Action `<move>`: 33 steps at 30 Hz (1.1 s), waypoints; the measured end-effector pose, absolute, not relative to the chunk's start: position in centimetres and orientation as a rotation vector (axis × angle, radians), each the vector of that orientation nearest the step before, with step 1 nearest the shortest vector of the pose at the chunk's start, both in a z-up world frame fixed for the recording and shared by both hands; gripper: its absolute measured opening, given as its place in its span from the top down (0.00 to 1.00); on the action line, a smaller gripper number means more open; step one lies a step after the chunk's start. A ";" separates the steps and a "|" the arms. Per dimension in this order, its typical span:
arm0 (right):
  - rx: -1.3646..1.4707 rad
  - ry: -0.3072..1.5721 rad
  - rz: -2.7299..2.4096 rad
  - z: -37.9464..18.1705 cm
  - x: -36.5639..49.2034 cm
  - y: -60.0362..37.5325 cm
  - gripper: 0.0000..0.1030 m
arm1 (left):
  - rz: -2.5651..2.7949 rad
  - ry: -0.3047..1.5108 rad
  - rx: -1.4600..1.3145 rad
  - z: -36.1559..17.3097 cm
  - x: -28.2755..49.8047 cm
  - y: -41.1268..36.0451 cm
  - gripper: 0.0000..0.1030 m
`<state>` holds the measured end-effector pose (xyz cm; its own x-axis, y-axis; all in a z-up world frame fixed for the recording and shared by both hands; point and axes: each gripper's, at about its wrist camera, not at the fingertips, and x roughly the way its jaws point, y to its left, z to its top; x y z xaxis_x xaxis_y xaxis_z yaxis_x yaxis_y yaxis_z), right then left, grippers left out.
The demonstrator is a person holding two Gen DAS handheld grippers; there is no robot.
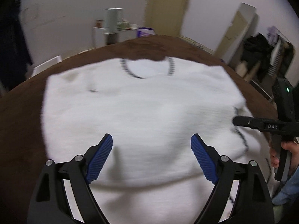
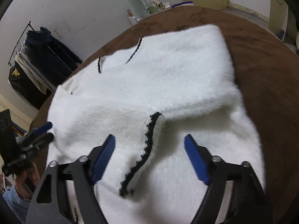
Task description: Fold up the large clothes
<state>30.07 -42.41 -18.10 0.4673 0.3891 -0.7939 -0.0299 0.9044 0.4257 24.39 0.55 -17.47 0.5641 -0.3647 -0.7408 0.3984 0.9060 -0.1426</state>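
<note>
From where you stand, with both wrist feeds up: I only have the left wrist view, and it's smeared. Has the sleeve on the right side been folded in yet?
Observer: Yes. In the right wrist view a sleeve lies folded across the front of the white sweater, its black-trimmed cuff ending near the middle.
Operator: Is the right gripper holding that cuff?
Observer: No. The right gripper is open above it, the trim running between the blue pads without either pressing on it.
Operator: Anything under the sweater besides the brown cover?
Observer: Only the brown cover shows around it, bare on the far and right sides.
</note>
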 end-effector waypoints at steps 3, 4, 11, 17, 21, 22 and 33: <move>0.404 1.080 0.287 -19.1 30.5 -42.2 0.62 | -0.395 0.861 0.004 -17.7 24.9 3.0 0.18; 0.405 1.080 0.301 -19.1 30.4 -41.9 0.74 | -0.382 0.861 -0.001 -17.8 24.9 3.5 0.18; 0.216 1.042 0.270 -16.4 29.4 -40.4 0.91 | -0.301 0.852 -0.030 -18.0 25.0 6.4 0.16; 0.142 0.944 0.269 -11.2 31.2 -40.5 0.92 | -0.295 0.820 -0.047 -16.6 26.2 7.4 0.16; 0.129 0.904 0.235 -8.5 33.5 -41.4 0.92 | -0.319 0.803 -0.056 -15.7 27.9 6.5 0.16; 0.127 0.905 0.225 -8.1 34.1 -41.8 0.92 | -0.322 0.801 -0.055 -15.6 28.2 6.3 0.16; 0.083 1.071 0.149 -15.0 38.9 -43.3 0.85 | -0.297 0.879 0.061 -21.0 32.2 3.5 0.16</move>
